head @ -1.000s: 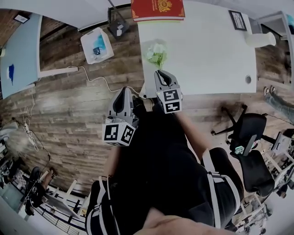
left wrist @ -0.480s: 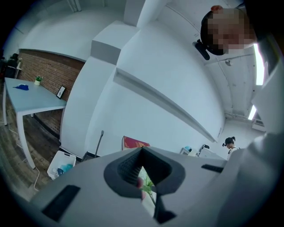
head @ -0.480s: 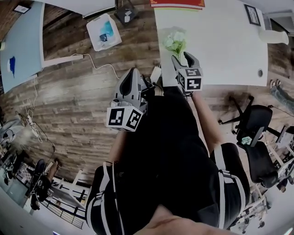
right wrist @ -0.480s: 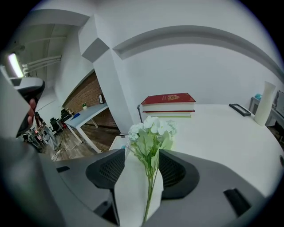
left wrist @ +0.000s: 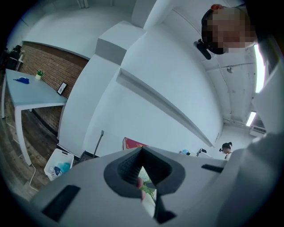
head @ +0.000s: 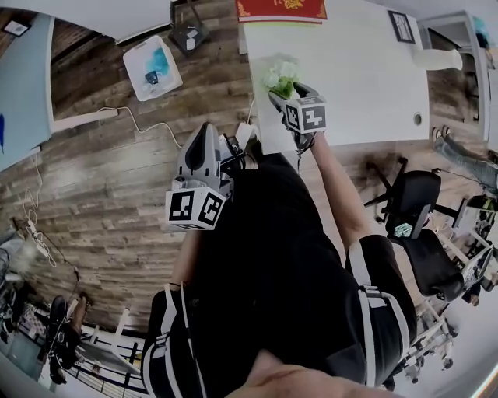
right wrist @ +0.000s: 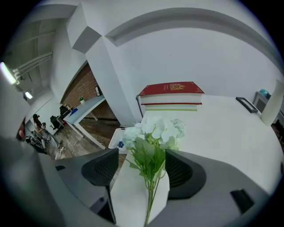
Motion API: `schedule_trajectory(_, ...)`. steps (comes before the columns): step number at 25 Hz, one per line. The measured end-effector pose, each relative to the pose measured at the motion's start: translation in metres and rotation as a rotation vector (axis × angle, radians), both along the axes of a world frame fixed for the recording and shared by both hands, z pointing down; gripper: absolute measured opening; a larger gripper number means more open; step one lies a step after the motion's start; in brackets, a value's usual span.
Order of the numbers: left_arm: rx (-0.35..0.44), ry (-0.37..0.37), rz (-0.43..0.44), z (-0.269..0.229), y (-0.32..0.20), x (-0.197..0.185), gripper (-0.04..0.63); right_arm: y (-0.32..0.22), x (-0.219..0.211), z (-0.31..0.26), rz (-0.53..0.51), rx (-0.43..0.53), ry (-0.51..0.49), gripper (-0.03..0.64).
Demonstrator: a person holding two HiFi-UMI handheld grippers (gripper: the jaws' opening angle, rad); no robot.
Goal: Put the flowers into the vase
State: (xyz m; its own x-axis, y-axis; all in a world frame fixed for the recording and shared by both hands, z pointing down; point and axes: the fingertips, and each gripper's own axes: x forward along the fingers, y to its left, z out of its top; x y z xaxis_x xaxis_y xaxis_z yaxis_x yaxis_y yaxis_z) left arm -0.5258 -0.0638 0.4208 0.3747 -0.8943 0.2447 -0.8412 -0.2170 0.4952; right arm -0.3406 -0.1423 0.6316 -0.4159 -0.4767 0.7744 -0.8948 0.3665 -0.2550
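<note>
A bunch of white flowers (head: pixel 280 74) with green stems lies near the front left corner of the white table (head: pixel 358 93). My right gripper (head: pixel 286 89) points down at it. In the right gripper view the flowers (right wrist: pixel 153 133) rise between the two jaws of the right gripper (right wrist: pixel 142 166), which have just been opening and stand apart without pressing the stems. The white vase (head: pixel 442 59) stands at the table's far right, at the picture's right edge (right wrist: pixel 270 108) in the right gripper view. My left gripper (head: pixel 204 132) hangs over the wooden floor left of the table, jaws shut (left wrist: pixel 142 153) and holding nothing.
Red books (head: pixel 282 9) are stacked at the table's back edge, with a small framed picture (head: pixel 401 27) to their right. A white bin (head: pixel 152 70) and a cable (head: pixel 148 128) lie on the floor at left. A black office chair (head: pixel 412 202) stands right of the person.
My right gripper has come forward and down over the table's edge to the flowers, and its jaws have spread around them. The left gripper has drifted a little over the floor.
</note>
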Motion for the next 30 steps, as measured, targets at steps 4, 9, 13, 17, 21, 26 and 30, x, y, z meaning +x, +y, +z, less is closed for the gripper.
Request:
schedule_trajectory(4,0.000,0.009,-0.005,0.001,0.004,-0.005,0.046,-0.002,0.012,0.002,0.025,-0.035,0.033,0.325)
schedule_trajectory(9,-0.001,0.020,-0.003,0.003,0.007,-0.008,0.046,-0.006,0.013,0.009,0.002,-0.088,0.056,0.381)
schedule_trajectory(13,0.005,0.018,-0.001,0.001,0.011,-0.008,0.046,-0.016,0.015,0.028,-0.001,-0.131,0.097,0.390)
schedule_trajectory(17,0.005,0.015,-0.006,0.001,0.015,-0.010,0.046,-0.024,0.016,0.047,0.000,-0.168,0.140,0.388)
schedule_trajectory(21,0.003,0.014,-0.018,0.002,0.018,-0.014,0.046,-0.026,0.015,0.064,-0.016,-0.199,0.187,0.388)
schedule_trajectory(26,0.001,0.014,-0.033,0.002,0.023,-0.021,0.046,-0.018,0.015,0.080,-0.053,-0.228,0.308,0.387)
schedule_trajectory(30,-0.001,0.016,-0.032,0.002,0.026,-0.024,0.046,-0.015,0.011,0.085,-0.065,-0.245,0.336,0.380)
